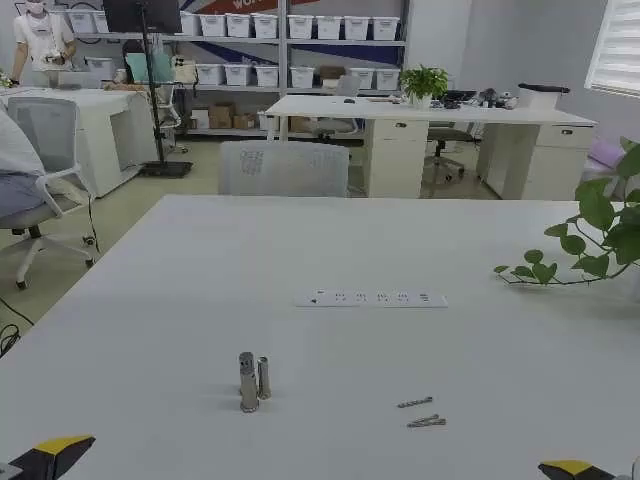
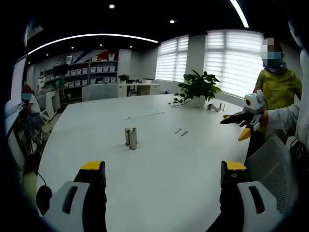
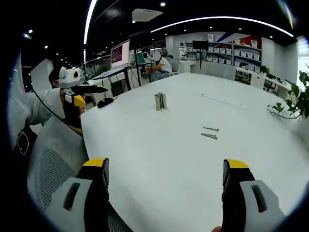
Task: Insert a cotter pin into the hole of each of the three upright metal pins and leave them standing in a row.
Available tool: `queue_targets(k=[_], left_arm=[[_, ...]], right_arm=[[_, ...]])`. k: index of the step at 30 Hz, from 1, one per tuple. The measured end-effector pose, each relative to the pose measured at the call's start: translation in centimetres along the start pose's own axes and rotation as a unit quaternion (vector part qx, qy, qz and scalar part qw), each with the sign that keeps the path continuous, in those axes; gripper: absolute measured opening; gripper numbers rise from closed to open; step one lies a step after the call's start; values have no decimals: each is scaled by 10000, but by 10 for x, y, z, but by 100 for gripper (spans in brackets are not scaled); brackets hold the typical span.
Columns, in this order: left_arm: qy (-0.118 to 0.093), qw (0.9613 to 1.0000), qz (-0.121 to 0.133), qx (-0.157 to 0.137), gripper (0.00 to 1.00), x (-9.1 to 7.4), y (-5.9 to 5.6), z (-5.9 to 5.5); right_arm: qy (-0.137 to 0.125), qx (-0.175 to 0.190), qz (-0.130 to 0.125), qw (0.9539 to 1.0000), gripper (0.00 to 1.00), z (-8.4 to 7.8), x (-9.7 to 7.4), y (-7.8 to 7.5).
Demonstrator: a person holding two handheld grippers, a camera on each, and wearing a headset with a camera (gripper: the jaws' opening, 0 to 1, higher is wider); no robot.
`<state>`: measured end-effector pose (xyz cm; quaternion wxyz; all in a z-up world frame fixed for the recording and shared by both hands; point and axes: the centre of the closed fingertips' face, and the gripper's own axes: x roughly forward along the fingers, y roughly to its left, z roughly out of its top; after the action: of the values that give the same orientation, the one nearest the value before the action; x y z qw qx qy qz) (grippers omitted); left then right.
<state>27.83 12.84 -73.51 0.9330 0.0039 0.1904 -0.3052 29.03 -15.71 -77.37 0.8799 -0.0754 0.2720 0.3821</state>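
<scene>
Work surface: broad white table [image 1: 200, 300], carrying only a few small items. Beyond it, on shelving at the back of the room, rows of white storage bins [image 1: 300, 22]; contents not discernible. At the right edge of the table, a leafy plant [image 1: 600, 225]; past mid-table, a flat white power strip [image 1: 372, 298]. Left gripper [image 2: 162, 168]: jaws spread wide, nothing between them, held low at the near edge, well apart from the work. Right gripper [image 3: 165, 165]: likewise spread wide and empty, at the near edge. Metal pins [image 1: 252, 381]: standing upright in a tight cluster, touching or nearly so, left of centre in the head view; exact count not readable, no cotter pin visibly fitted, task judged not yet begun. Cotter pins [image 1: 421, 412]: lying flat and loose on the table to the right of the metal pins, apart from them, long axes roughly crosswise to the line of approach of both grippers. Cotter pins [image 3: 209, 132] judged nearer to the right gripper, slightly right of its centre line; metal pins [image 2: 130, 138] just left of the centre line of the left gripper. Likely next: reach forward with the right gripper, close the jaws across one cotter pin, steady a metal pin with the left gripper.
</scene>
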Motion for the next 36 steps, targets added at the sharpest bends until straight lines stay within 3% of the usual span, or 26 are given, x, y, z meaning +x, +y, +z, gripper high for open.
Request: queue_targets(k=[36], left_arm=[[52,9999,-80,37,100,1,-3,-2]], right_arm=[[-1,-14,23,10000,100,0,0,1]])
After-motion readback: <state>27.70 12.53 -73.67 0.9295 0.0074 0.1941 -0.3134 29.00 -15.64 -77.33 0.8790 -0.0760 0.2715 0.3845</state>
